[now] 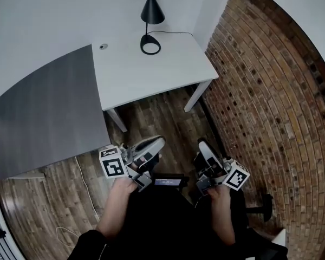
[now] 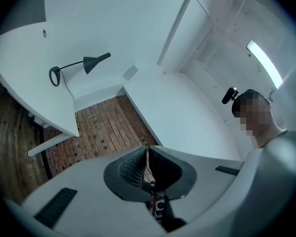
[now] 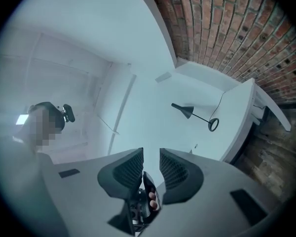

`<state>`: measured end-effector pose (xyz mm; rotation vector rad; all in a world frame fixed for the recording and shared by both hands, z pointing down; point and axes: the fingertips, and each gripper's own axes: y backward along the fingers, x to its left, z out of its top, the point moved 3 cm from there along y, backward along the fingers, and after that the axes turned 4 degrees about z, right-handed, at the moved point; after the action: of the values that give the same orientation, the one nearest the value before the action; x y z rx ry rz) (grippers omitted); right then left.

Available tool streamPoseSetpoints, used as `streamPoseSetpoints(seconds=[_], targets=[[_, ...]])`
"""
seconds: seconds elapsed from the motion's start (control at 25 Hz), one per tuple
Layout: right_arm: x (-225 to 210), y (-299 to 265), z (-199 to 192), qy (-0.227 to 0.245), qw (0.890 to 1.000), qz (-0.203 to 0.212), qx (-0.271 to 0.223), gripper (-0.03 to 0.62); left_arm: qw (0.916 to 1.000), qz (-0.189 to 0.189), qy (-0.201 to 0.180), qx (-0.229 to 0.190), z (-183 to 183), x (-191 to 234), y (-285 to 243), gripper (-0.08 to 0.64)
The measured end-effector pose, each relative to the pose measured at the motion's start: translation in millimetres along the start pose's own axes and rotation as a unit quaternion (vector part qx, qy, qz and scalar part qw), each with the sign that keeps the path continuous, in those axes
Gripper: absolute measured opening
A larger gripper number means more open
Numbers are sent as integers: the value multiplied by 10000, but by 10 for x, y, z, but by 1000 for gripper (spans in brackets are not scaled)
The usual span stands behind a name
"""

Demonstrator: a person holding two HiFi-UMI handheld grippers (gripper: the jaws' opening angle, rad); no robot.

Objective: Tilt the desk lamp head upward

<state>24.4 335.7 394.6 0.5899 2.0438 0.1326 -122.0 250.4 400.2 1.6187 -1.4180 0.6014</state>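
Note:
A black desk lamp stands at the back of the white desk (image 1: pixel 151 72). Its cone head (image 1: pixel 152 12) points down over its ring base (image 1: pixel 150 44). Both grippers hang low by the person's body, far from the lamp and over the wooden floor. My left gripper (image 1: pixel 154 144) is shut, pads together with nothing in them (image 2: pixel 147 149). My right gripper (image 1: pixel 204 148) stands open with an empty gap (image 3: pixel 151 154). The lamp (image 2: pixel 84 64) shows small in the left gripper view, and the lamp (image 3: pixel 193 113) is just as distant in the right gripper view.
A dark grey tabletop (image 1: pixel 49 112) adjoins the white desk on the left. A brick wall (image 1: pixel 271 91) runs along the right. The lamp's black cord (image 1: pixel 176 33) trails to the desk's right edge. A white cable (image 1: pixel 85 183) lies on the wooden floor.

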Motion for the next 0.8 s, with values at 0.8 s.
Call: streamPoseSetpoints(seconds=[0.8], targets=[[-845,-1310,318,-169,9997,-158,11,89,9993,69,353,41,1156,990,-212,11]])
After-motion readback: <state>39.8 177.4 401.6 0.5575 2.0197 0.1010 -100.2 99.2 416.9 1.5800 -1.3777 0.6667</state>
